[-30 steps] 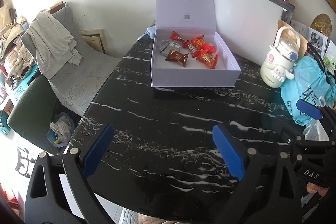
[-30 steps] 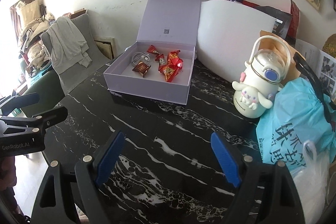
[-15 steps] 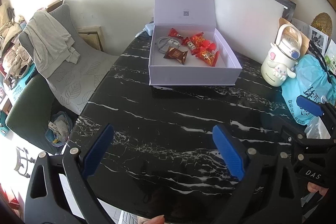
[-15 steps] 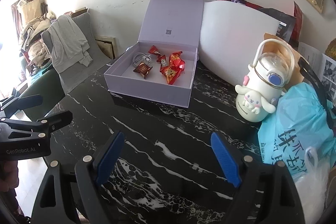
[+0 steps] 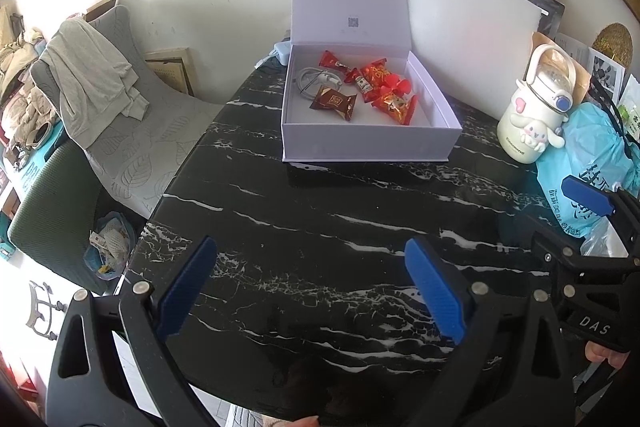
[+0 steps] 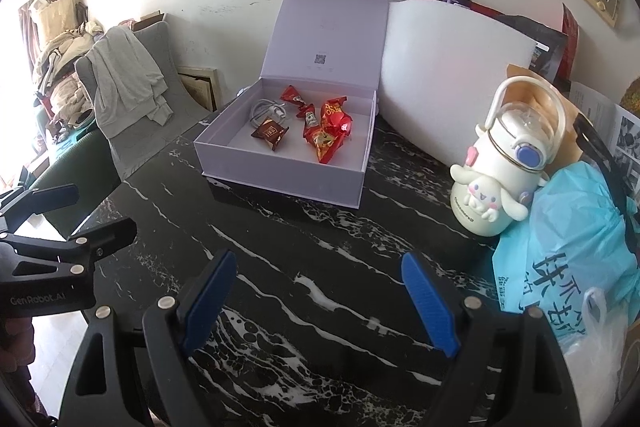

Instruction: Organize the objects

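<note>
The lilac box (image 5: pixel 366 131) stands open on the far half of the black marble table (image 5: pixel 320 227), lid upright against the wall, with red snack packets (image 5: pixel 384 83), a brown packet (image 5: pixel 334 103) and a coiled white cable (image 5: pixel 314 79) lying loose on its floor. Both tools hover over the near table edge: the left gripper (image 5: pixel 310 287) and the right gripper (image 6: pixel 318 297) each have their blue pads spread wide and hold nothing. The step in hand looks like an approach to the box — judged from the layout, either to close the lid or to reach its contents. To do it well, advance both grippers level over the bare tabletop, keep the fingers open until they flank the target, and bring the right one in clear of the white cartoon bottle (image 6: pixel 496 183) and the blue plastic bag (image 6: pixel 576 247) at the right. The box lies well apart from both sets of fingers, straight ahead of the left gripper and ahead-left of the right — nothing sits between.
</note>
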Demonstrator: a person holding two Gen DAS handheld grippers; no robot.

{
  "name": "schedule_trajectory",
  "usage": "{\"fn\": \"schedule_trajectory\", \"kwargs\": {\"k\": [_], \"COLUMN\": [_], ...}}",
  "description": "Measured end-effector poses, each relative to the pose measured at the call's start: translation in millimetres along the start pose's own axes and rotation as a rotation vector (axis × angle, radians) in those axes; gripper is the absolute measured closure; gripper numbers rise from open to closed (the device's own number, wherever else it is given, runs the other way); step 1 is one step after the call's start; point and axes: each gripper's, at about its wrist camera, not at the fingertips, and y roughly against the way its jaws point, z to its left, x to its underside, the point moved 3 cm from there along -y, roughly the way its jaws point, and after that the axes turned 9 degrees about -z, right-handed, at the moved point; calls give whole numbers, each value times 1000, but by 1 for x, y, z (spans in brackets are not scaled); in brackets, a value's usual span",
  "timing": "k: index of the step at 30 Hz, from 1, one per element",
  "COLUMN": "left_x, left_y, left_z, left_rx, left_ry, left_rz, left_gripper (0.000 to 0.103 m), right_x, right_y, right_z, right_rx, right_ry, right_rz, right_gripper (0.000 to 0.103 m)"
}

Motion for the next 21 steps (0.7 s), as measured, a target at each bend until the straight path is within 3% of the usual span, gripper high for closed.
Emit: {"fn": "schedule_trajectory", "kwargs": {"k": [21], "left_x": [2], "left_y": [-12], "left_z": [4], "left_rx": [11], "left_ry": [10], "left_rz": [43], "left_gripper": [8], "right_x": [1], "right_y": [-6], "right_z": [2], "right_rx": [4], "right_ry": [4], "right_rz": [18], "right_gripper": [17]}}
